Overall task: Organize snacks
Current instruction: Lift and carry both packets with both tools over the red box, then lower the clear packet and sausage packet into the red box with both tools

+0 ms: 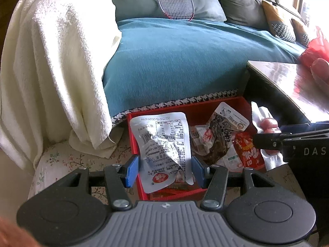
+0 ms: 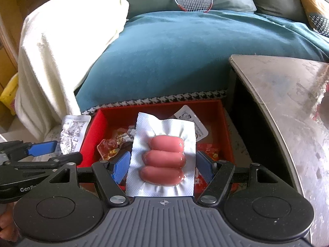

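My left gripper [image 1: 165,170] is shut on a crinkled silver snack pouch [image 1: 164,144], printed back facing me, held over the left part of a red box [image 1: 132,138]. My right gripper [image 2: 163,167] is shut on a white blister pack of three pink sausages [image 2: 163,160], held above the same red box [image 2: 94,129]. Inside the box lie a black-and-white packet [image 1: 224,131], a red packet [image 1: 248,154] and several other wrapped snacks. The right gripper and its sausage pack [image 1: 267,123] show at the right edge of the left wrist view. In the right wrist view, the left gripper's blue pad [image 2: 42,148] and silver pouch [image 2: 72,131] appear at the left.
The box sits on a floral cloth [image 1: 61,160] in front of a sofa with a teal cover [image 1: 185,57]. A white towel [image 1: 51,61] drapes the sofa's left arm. A red badminton racket [image 1: 175,4] leans on the cushions. A glossy table [image 2: 287,107] stands at the right, a red plastic bag [image 1: 314,49] behind it.
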`<state>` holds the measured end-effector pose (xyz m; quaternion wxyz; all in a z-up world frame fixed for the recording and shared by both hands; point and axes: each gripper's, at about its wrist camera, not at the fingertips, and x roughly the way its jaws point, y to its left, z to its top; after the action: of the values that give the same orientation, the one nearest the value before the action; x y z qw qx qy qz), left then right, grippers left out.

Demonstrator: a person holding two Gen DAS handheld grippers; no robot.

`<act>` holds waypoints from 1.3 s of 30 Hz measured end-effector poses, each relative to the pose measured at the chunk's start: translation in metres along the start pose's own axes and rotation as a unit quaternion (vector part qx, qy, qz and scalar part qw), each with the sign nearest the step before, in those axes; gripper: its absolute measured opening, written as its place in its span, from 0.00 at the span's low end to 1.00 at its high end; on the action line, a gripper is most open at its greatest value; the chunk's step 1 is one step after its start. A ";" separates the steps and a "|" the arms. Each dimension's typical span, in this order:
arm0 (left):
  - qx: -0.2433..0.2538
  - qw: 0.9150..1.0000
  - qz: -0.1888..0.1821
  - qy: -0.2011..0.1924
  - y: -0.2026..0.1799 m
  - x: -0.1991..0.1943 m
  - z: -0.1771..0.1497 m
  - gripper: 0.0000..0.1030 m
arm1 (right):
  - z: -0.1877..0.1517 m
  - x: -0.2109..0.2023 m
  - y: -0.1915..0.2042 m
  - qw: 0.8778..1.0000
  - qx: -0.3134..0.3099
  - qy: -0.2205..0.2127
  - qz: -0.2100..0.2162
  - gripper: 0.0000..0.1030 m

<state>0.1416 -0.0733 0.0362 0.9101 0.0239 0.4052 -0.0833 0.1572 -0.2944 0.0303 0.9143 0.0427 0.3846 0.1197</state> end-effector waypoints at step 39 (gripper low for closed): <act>0.005 1.000 0.020 -0.010 -0.005 0.041 0.042 0.46 | 0.038 0.043 -0.034 0.999 0.029 0.007 -0.027 0.73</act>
<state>0.1987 -0.0886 0.0338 0.9154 0.0357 0.3951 -0.0678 0.2195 -0.3163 0.0215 0.9130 0.0575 0.3949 0.0840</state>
